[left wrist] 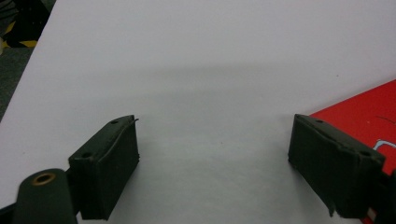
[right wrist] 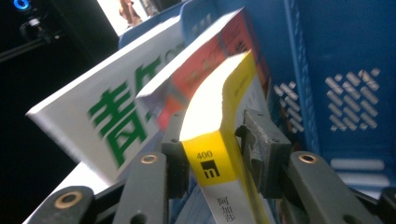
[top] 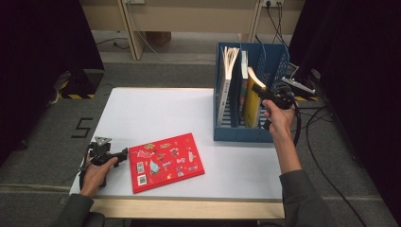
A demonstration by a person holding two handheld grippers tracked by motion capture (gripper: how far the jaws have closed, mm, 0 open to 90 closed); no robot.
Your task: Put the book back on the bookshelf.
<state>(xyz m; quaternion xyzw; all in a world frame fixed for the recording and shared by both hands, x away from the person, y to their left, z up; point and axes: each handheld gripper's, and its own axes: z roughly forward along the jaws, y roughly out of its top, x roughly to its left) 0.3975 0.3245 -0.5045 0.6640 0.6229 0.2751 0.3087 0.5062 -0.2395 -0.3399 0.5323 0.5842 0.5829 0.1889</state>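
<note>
Right gripper [right wrist: 212, 154] brackets the yellow book [right wrist: 219, 140] standing in the blue rack [top: 227, 132]; left pad touches, right pad stands off. Left gripper [left wrist: 212, 163] gapes empty over the tabletop [top: 156, 113], beside the red book [top: 165, 162].

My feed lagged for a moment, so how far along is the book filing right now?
Done: three books stand in the blue file rack, the yellow book among them. In hand: the right hand-held gripper is at the yellow book's top edge; its jaws straddle the spine, one pad apparently just off it. Left: the red book lies flat on the white table, beside the open left hand-held gripper.
</note>
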